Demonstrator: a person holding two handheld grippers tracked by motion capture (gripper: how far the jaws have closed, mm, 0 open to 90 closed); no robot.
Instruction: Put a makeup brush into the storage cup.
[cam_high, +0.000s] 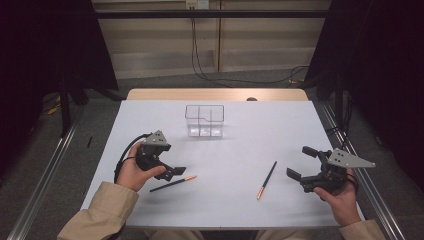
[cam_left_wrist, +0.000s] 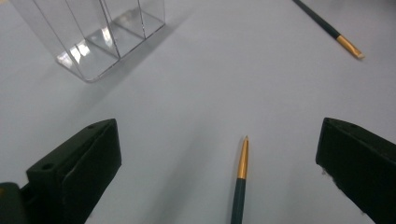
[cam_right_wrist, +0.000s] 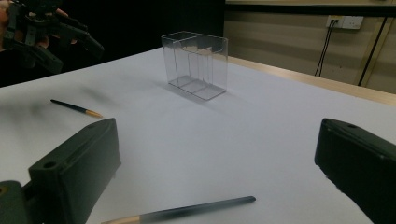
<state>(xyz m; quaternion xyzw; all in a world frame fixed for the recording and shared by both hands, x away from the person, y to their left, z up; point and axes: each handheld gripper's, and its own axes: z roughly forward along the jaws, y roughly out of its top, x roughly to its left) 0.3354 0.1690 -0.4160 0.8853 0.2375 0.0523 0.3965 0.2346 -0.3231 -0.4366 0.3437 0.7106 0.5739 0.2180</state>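
Table hides nothing; left tongs (cam_high: 175, 172) partly cover pen (cam_high: 176, 183).

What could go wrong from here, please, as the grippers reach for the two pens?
The left pen is thin and lies flat on the table, so the open left gripper might skid over it or roll it away. The right pen could slip from the open right gripper likewise. The clear organizer looks light; a bump could tip it.

High view looks down the table (cam_high: 225, 165); claw views skim it, sharing the clear box (cam_high: 204, 120).
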